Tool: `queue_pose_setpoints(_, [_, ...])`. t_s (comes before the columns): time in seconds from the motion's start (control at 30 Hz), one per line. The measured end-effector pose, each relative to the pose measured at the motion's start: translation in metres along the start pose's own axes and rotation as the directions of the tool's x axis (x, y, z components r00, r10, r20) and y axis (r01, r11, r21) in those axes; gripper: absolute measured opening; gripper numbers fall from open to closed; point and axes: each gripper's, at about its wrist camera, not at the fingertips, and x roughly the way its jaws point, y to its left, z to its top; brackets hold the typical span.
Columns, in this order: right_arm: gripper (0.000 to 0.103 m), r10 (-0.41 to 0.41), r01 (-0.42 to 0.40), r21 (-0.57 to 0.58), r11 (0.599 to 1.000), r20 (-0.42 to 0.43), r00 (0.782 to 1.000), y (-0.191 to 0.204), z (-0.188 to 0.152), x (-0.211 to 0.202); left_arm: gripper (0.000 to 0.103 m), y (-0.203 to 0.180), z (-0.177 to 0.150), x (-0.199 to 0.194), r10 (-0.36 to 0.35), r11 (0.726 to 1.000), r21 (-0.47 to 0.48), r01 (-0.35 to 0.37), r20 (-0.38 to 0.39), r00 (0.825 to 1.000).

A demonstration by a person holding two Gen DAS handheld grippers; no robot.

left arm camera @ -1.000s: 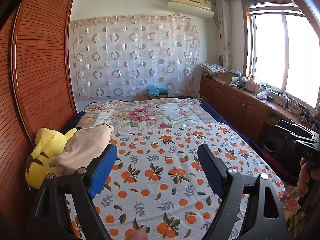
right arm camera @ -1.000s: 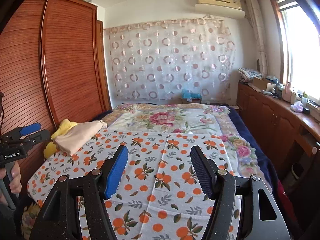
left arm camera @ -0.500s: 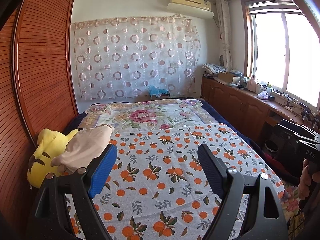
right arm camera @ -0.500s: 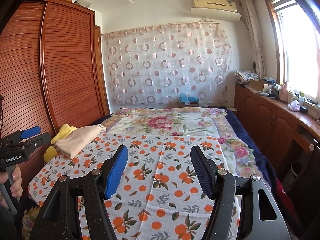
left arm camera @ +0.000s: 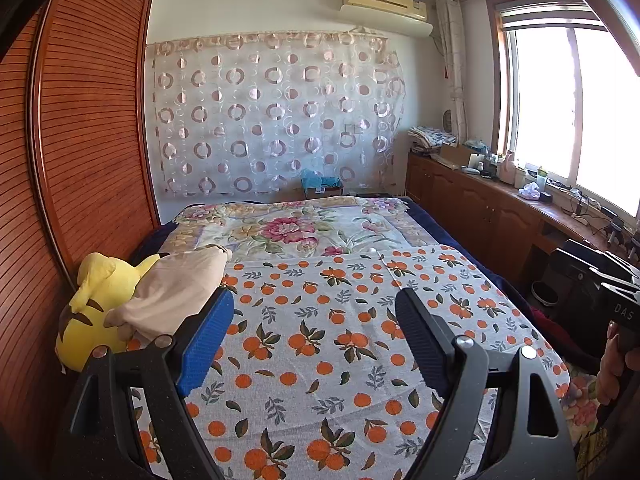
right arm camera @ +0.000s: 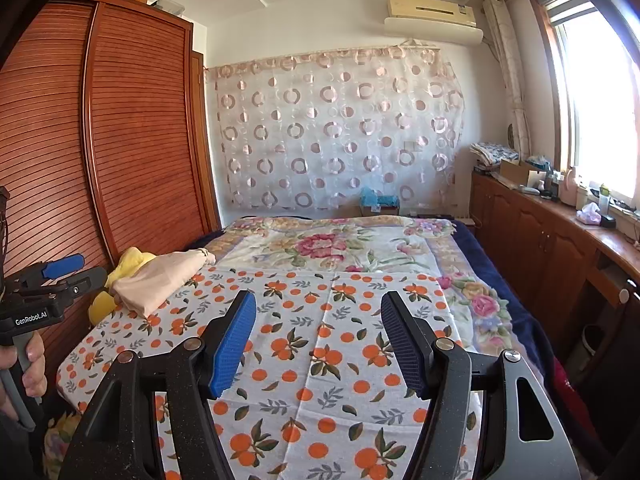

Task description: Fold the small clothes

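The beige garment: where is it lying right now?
In both wrist views the beige garment lies bunched at the bed's left edge, draped over the yellow plush toy beside the wooden wardrobe.

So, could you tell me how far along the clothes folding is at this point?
Nothing looks folded yet. The beige garment lies bunched against the yellow plush toy at the edge of the orange-print sheet. The left gripper and right gripper are open and empty. Picking up, spreading and folding all remain.

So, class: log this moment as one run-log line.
left gripper: open, empty | right gripper: open, empty | beige garment: unfolded, on yellow plush
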Motion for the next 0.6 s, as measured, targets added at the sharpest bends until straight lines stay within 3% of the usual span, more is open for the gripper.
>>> queue_pose_setpoints(0.6, [0.067, 0.006, -0.006, -0.008, 1.0, 0.005, 1.0, -0.0084, -0.0025, 0.0005, 0.083, -0.0031, 0.0012, -0.0019, -0.007, 1.0, 0.003, 0.007, 0.004, 1.0])
